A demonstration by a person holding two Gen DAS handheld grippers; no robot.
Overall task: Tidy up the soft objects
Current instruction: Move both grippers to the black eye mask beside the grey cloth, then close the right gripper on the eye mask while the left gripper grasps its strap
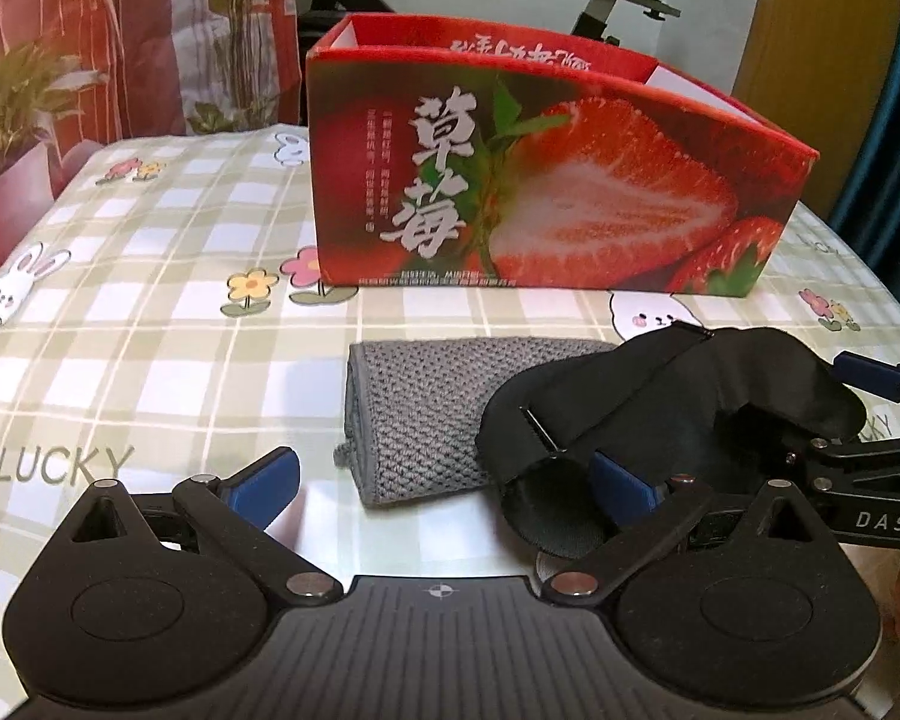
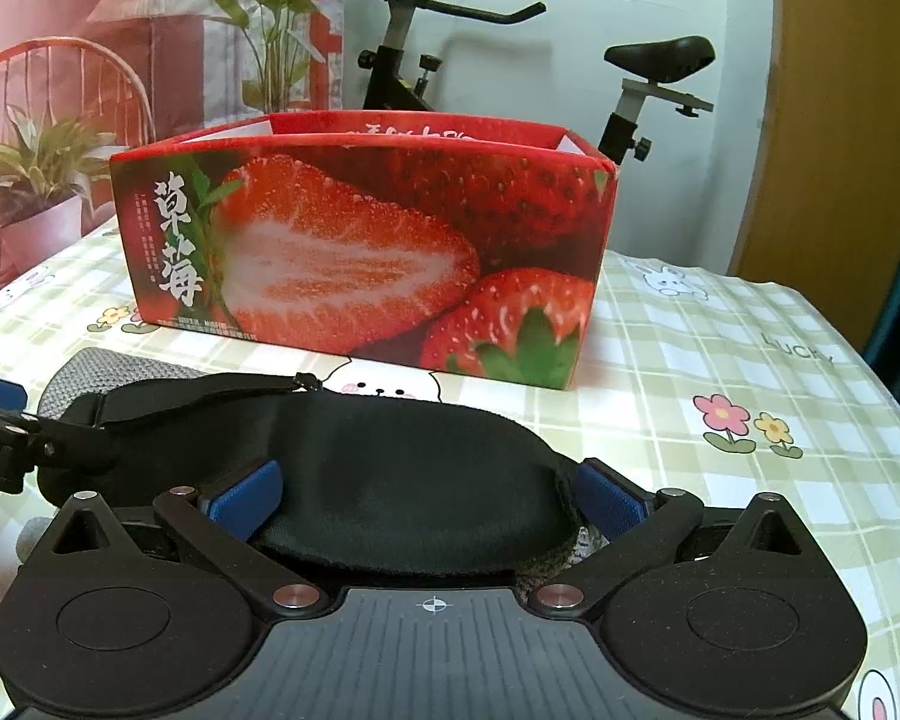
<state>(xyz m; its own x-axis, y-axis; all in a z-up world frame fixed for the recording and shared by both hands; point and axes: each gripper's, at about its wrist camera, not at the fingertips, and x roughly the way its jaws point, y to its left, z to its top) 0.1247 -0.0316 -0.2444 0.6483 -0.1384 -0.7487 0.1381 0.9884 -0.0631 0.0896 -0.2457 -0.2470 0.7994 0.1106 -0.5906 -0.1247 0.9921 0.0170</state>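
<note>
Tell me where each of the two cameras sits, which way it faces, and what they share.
Left wrist: behind the left claw, low over the checked tablecloth, facing the folded grey knitted cloth; the right claw enters from the right.
Right wrist: behind the right claw, open around the black fabric eye mask.
Shared: red strawberry-print cardboard box, mask, cloth.

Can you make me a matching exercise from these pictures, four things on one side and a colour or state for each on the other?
Things:
1. folded towel
2. eye mask
3. strawberry box
4. left tongs

Colour or state:
A. open at the top, standing on the tablecloth
B. grey, lying flat
C. open, one finger by the mask's end
D. black, with a strap

Pairs: 1-B, 2-D, 3-A, 4-C
</note>
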